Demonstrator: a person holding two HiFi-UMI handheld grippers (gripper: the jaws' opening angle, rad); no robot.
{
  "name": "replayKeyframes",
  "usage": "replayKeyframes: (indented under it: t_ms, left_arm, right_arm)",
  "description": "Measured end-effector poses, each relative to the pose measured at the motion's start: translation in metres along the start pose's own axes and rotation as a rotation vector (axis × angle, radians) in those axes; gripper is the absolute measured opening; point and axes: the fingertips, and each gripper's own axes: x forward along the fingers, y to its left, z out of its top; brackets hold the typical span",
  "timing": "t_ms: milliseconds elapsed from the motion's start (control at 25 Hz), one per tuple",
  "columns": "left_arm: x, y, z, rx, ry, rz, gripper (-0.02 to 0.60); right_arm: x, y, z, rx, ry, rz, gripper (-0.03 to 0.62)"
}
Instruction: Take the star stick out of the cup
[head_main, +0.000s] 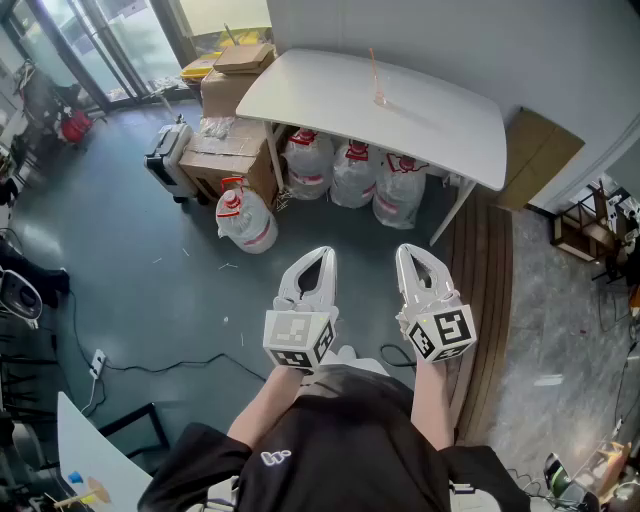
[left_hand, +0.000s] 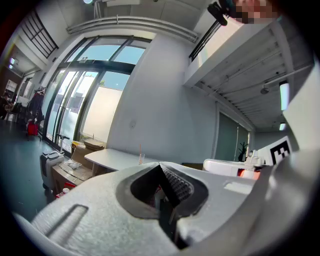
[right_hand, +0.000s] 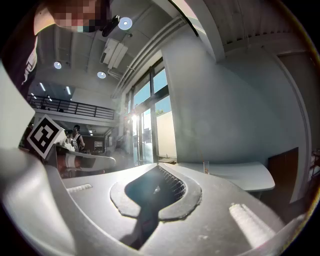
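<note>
On the white worktop (head_main: 440, 125) ahead, about midway along it and nearer the wall (head_main: 420, 30) than the front edge, stands a small clear cup (head_main: 381, 98). The star stick (head_main: 373, 66) rises thin and upright out of it. Its star end is too small to make out. Nothing else sits on the surface, so the cup is free to approach from the front or from above.

The person stands well back from it, with open floor (head_main: 180, 290) between. Both arms are drawn in against the body. The left tool (head_main: 319, 254) and the right tool (head_main: 408, 252) are held side by side at waist height, noses pointing forward at the worktop. This looks like a resting carry for walking up rather than a reach.

Each tool's own camera shows its jaws pressed together at the tip with nothing between them, so both are closed and empty. Both cameras also catch the cup and stick small in the distance, which suggests either tool is roughly lined up on it.

Under the worktop stand large water jugs (head_main: 345, 170), and cardboard boxes (head_main: 225, 150) are stacked at its left end. My reading is that the task has not really begun: the person must close the gap and part one tool's jaws before pinching the stick above the rim. Because the cup is light, a sideways pull could tip it.
</note>
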Motion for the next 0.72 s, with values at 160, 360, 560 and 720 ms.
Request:
replayKeyframes:
  t_ms: [160,360,560,720]
  left_arm:
    - [0.008,-0.024,-0.001,0.01,-0.001,-0.013,0.002]
    - [0.018,-0.042,-0.006,0.013,0.009,-0.035,0.002]
    - [0.023,-0.051,-0.007,0.009,0.02,-0.047,0.002]
    - [0.024,-0.048,-0.009,0.007,0.024,-0.043,0.002]
  right_arm:
    - [-0.014,-0.015,0.001,-0.008,0.012,-0.007,0.006]
    - [-0.022,-0.026,0.001,-0.013,0.003,-0.016,0.006]
    - [-0.023,-0.03,0.0,-0.019,0.013,0.002,0.006]
    - [-0.02,-0.033,-0.004,-0.009,0.022,0.0,0.006]
